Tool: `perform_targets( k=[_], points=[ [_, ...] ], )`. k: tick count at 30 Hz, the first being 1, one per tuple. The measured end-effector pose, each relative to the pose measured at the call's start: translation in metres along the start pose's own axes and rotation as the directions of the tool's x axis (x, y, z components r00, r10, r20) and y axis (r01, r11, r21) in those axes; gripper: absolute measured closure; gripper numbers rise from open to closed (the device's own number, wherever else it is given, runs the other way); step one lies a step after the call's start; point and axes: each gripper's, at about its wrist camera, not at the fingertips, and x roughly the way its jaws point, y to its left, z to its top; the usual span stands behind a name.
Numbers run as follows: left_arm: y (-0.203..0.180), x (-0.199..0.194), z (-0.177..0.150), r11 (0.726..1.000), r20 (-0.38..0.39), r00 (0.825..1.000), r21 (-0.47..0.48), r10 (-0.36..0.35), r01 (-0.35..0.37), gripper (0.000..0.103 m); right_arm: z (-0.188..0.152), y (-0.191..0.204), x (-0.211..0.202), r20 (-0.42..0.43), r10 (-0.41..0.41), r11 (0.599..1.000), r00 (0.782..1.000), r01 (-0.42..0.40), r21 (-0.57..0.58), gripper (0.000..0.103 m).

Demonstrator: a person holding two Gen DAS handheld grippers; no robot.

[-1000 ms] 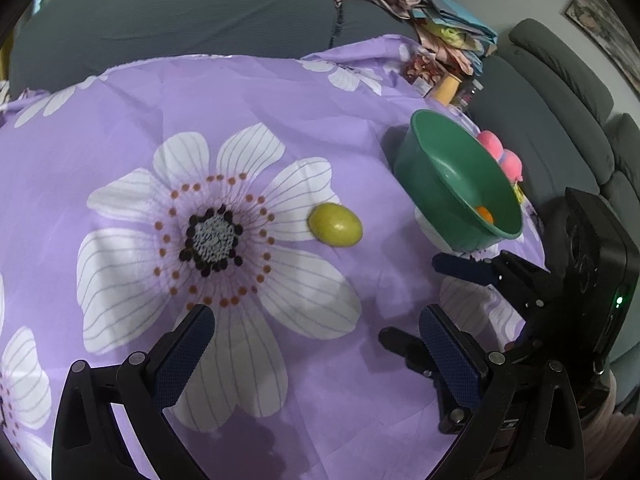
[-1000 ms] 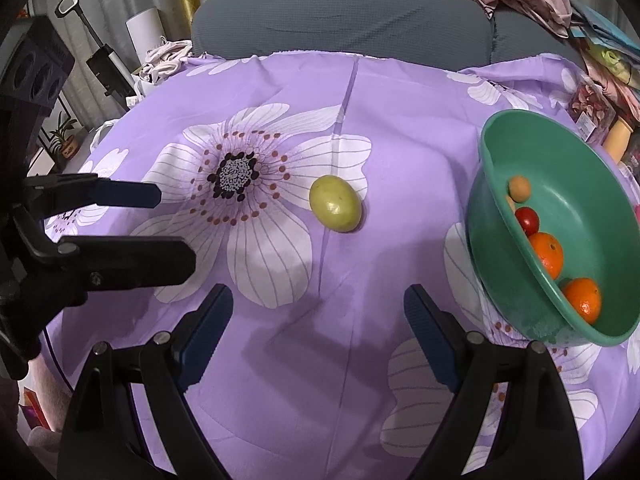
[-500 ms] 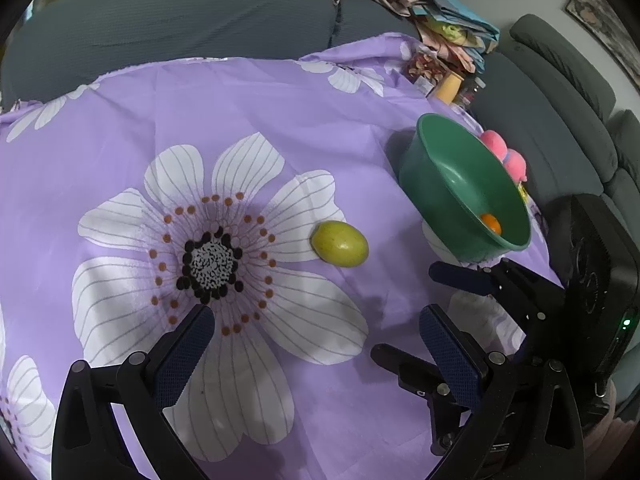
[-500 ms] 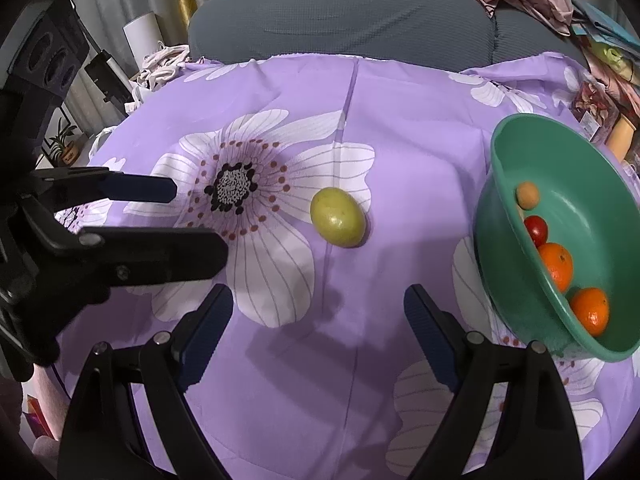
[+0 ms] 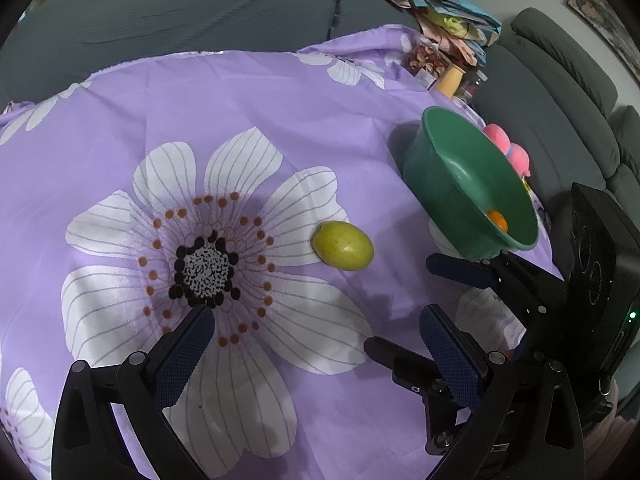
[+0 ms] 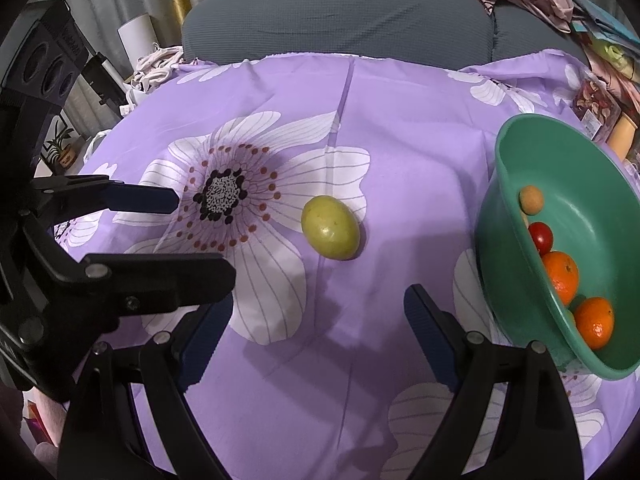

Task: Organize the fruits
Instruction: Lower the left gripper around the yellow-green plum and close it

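A smooth, egg-shaped yellow-green fruit [image 6: 330, 227] lies on the lilac flower-print cloth [image 6: 420, 128], apart from the glossy green plastic bowl [image 6: 592, 184] (tilted, it seems) holding two dimpled oranges [image 6: 562, 276], a red fruit and a tan one. Both grippers — left [image 5: 316, 344], right [image 6: 316, 320] — hover wide open, holding nothing.

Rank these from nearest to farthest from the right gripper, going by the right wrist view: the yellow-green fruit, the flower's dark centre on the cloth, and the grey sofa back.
From the right gripper:
1. Yellow-green fruit, just ahead on the purple cloth, roughly central.
2. Flower's dark centre, farther ahead and to the left.
3. Grey sofa back, beyond the cloth's far edge.
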Motion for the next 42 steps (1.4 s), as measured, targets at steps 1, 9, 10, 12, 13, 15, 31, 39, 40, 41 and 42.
perform_targets(
  k=[1,9,10,12,13,15,31,39,40,41,42],
  points=[
    [0.000,0.001,0.000,1.000,-0.002,1.000,0.000,0.000,0.000,0.001,0.000,0.000,0.000,0.000,0.001,1.000,1.000,-0.001,0.000,0.014],
    [0.003,0.007,0.002,1.000,-0.017,1.000,0.004,0.002,-0.002,0.001,0.002,-0.002,0.005,-0.006,0.001,1.000,1.000,-0.001,0.001,0.014],
    [0.003,0.008,0.002,1.000,-0.018,1.000,0.004,0.002,-0.002,0.001,0.002,-0.003,0.006,-0.007,0.001,1.000,1.000,-0.001,0.000,0.014],
    [0.003,0.009,0.003,1.000,-0.022,1.000,0.006,-0.001,0.001,0.001,0.002,-0.003,0.007,-0.007,0.000,1.000,1.000,0.000,-0.001,0.014],
    [0.002,0.011,0.004,1.000,-0.025,1.000,0.008,0.000,0.000,0.001,0.002,-0.003,0.007,-0.007,-0.001,1.000,1.000,0.001,-0.001,0.014],
    [0.000,0.012,0.005,1.000,-0.029,1.000,0.015,0.002,-0.001,0.001,0.003,-0.004,0.007,-0.003,0.000,1.000,1.000,0.000,-0.001,0.014],
    [-0.003,0.033,0.018,0.998,-0.041,0.997,0.016,-0.065,0.066,0.001,0.007,-0.015,0.020,-0.044,0.035,0.999,0.998,-0.034,0.021,0.014],
    [-0.001,0.041,0.029,0.991,-0.038,0.990,-0.007,-0.133,0.132,0.001,0.020,-0.017,0.030,-0.065,0.058,0.998,0.996,-0.058,-0.001,0.015],
    [0.000,0.043,0.031,0.991,-0.041,0.990,-0.011,-0.136,0.136,0.002,0.022,-0.017,0.032,-0.068,0.056,0.998,0.996,-0.056,-0.005,0.015],
    [0.001,0.044,0.031,0.990,-0.044,0.989,-0.015,-0.143,0.142,0.002,0.023,-0.016,0.035,-0.069,0.053,0.999,0.996,-0.053,-0.009,0.015],
    [0.002,0.046,0.032,0.988,-0.049,0.987,-0.024,-0.154,0.153,0.002,0.024,-0.016,0.036,-0.066,0.052,0.999,0.996,-0.053,-0.010,0.015]
  ],
)
